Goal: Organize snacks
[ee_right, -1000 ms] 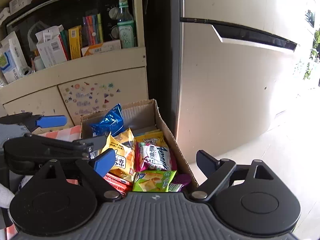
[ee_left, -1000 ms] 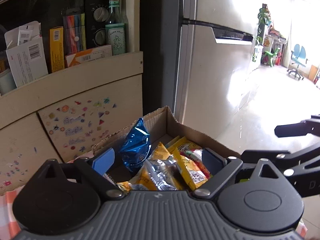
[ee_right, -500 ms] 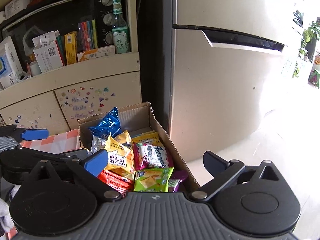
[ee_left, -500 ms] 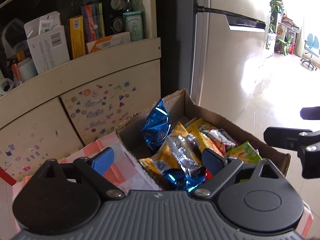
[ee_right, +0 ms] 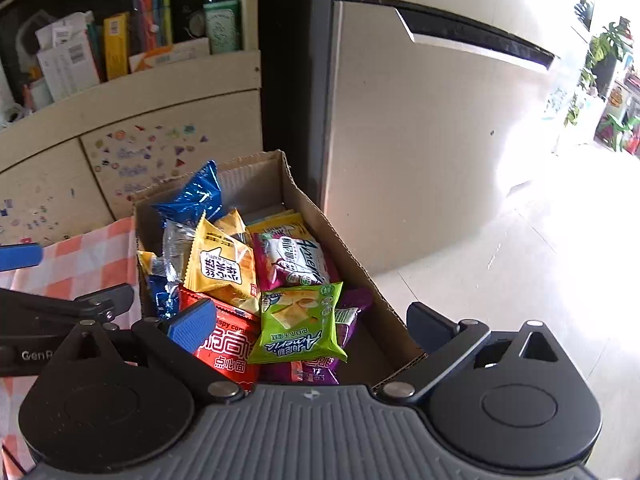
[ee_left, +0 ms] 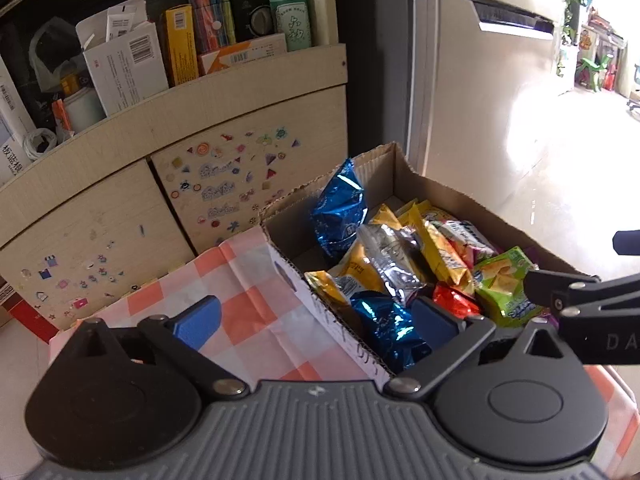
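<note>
1. The cardboard box [ee_right: 340,240] of snacks sits on the checked cloth [ee_left: 240,304].
2. The green packet [ee_right: 300,324] reads "Amerila"; the red packet [ee_right: 232,344] shows "spy cor".
3. Left gripper [ee_left: 316,320] and right gripper [ee_right: 312,324] both gape, holding nothing.

A table draped in an orange-and-white checked cloth [ee_left: 256,300] carries the load. Directly on it sits an open brown cardboard box [ee_left: 452,196], toward two o'clock in the left wrist view, its white-printed side wall touching the cloth. In the right wrist view the same box [ee_right: 352,256] fills the twelve o'clock stretch, with the checked cloth [ee_right: 84,256] spreading away at nine o'clock.
</note>
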A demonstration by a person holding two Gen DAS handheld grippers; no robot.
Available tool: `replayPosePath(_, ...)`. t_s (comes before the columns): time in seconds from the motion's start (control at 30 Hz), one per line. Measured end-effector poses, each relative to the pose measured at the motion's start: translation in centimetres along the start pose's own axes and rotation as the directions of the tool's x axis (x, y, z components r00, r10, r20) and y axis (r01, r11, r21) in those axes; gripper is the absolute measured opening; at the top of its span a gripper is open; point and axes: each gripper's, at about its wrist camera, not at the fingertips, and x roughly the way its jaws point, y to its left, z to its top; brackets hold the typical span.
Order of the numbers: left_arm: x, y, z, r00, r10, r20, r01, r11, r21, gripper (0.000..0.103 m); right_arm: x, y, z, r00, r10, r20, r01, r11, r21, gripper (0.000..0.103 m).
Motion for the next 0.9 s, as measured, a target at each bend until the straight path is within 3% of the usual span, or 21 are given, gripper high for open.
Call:
replayPosePath(0.33,1.2,0.6,0.0,0.998,0.037,-0.049,-0.038,0.999,-0.027,0.102,1.6,0.6,-0.1,0.998,-0.018,-0.065,0.018,1.0,0.011,0.103)
replayPosePath(0.9,2.0,0.7,0.0,0.995,0.06,-0.086,-0.062,0.998,-0.023,0.102,2.3,0.8,-0.1,0.994,-0.038,-0.101,0.039,0.999,0.011,0.103)
